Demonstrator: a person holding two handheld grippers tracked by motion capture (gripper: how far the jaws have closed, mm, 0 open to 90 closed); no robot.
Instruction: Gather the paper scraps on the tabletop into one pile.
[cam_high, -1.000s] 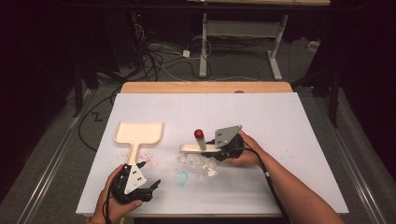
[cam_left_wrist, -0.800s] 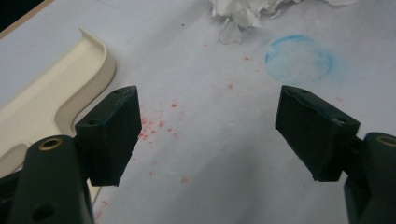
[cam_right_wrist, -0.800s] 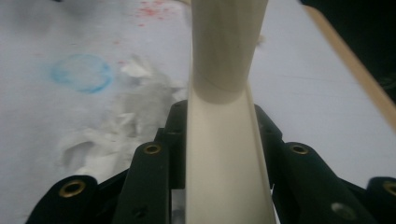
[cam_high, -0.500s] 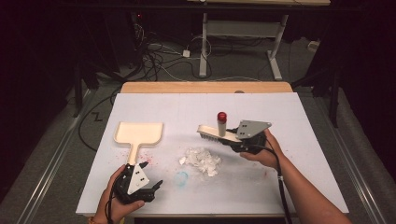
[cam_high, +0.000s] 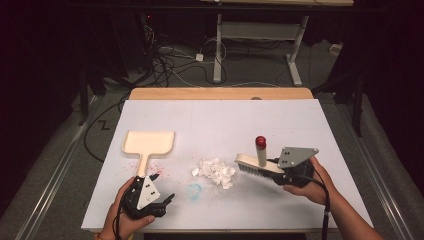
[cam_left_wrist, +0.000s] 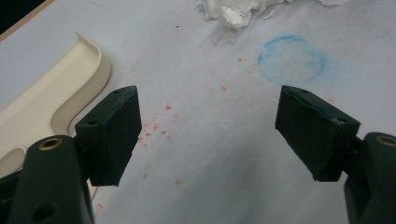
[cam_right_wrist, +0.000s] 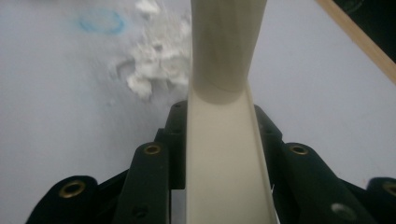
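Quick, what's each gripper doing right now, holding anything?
Left gripper: open, holding nothing, beside the dustpan.
Right gripper: closed on the brush.

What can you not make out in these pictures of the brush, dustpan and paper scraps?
- Brush bristles: right gripper view, hidden beneath its own back.
- Dustpan handle end: left gripper view, behind the left tongs' jaw.
- Paper scraps: left gripper view, cut off by the top edge.
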